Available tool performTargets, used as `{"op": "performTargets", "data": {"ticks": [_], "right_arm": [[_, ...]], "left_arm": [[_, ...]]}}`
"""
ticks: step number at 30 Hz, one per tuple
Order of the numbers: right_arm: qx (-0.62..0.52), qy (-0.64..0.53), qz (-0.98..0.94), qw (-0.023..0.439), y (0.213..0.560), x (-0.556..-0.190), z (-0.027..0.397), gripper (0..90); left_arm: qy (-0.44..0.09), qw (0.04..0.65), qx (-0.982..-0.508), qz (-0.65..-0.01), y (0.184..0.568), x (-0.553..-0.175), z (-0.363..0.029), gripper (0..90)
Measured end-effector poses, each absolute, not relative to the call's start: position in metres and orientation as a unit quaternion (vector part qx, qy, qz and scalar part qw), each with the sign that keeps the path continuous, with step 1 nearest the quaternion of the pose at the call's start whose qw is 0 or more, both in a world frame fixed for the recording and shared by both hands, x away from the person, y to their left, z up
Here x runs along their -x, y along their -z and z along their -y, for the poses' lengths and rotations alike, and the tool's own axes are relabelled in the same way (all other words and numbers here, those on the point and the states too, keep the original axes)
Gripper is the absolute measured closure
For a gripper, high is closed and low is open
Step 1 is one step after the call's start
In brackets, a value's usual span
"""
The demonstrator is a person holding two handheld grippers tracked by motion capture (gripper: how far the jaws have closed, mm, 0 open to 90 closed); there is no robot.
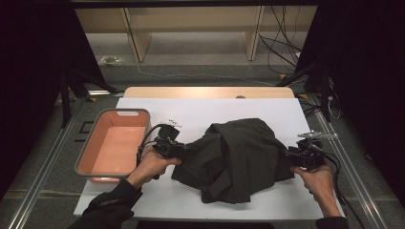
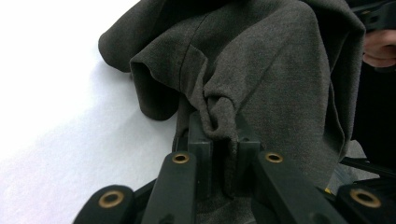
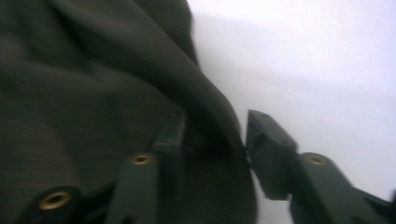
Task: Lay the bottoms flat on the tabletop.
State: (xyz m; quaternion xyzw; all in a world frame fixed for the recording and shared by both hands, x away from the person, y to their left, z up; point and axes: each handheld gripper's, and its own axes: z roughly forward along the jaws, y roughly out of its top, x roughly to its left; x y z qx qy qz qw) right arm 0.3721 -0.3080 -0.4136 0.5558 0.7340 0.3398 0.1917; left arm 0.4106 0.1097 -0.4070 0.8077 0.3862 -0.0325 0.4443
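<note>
A dark grey garment (image 1: 234, 157) lies bunched in a heap on the white table top (image 1: 200, 107). At the heap's left edge my left gripper (image 1: 179, 149) is shut on a pinched fold of the cloth (image 2: 261, 70), which stands gathered between the two jaws (image 2: 223, 128). My right gripper (image 1: 289, 153) sits at the heap's right edge. Its jaws stand apart (image 3: 215, 126), with a hanging edge of the garment (image 3: 93, 93) lying between them against one jaw only. A gap shows beside the other jaw.
A salmon-pink basin (image 1: 90, 148) with a grey rim stands at the table's left, close behind my left hand. Dark stands and cables flank the table on both sides. White surface lies bare beyond and in front of the garment.
</note>
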Motion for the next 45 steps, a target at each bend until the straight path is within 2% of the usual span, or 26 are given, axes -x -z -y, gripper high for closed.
{"op": "performTargets", "data": {"ticks": [2, 6, 14, 30, 40, 44, 45], "right_arm": [[-0.551, -0.350, -0.733, 0.192, 0.405, -0.369, 0.303, 47.7], [-0.536, -0.367, -0.735, 0.193, 0.393, -0.363, 0.290, 39.4], [-0.495, -0.392, -0.757, 0.168, 0.379, -0.358, 0.256, 33.2], [-0.436, -0.421, -0.783, 0.138, 0.359, -0.355, 0.201, 33.0], [-0.421, -0.407, -0.798, 0.140, 0.362, -0.363, 0.174, 32.0], [-0.431, -0.392, -0.798, 0.152, 0.366, -0.367, 0.172, 40.5], [-0.434, -0.388, -0.798, 0.153, 0.366, -0.367, 0.171, 45.3]], "left_arm": [[0.032, 0.444, -0.808, -0.385, 0.407, -0.410, -0.109, 81.3], [0.033, 0.443, -0.810, -0.382, 0.407, -0.409, -0.107, 81.3], [0.038, 0.440, -0.815, -0.375, 0.409, -0.406, -0.101, 81.0], [0.053, 0.414, -0.841, -0.345, 0.423, -0.394, -0.076, 80.7], [0.061, 0.403, -0.850, -0.333, 0.428, -0.390, -0.067, 80.6], [0.061, 0.403, -0.850, -0.333, 0.428, -0.390, -0.066, 80.6], [0.061, 0.403, -0.850, -0.333, 0.428, -0.390, -0.066, 80.6]]}}
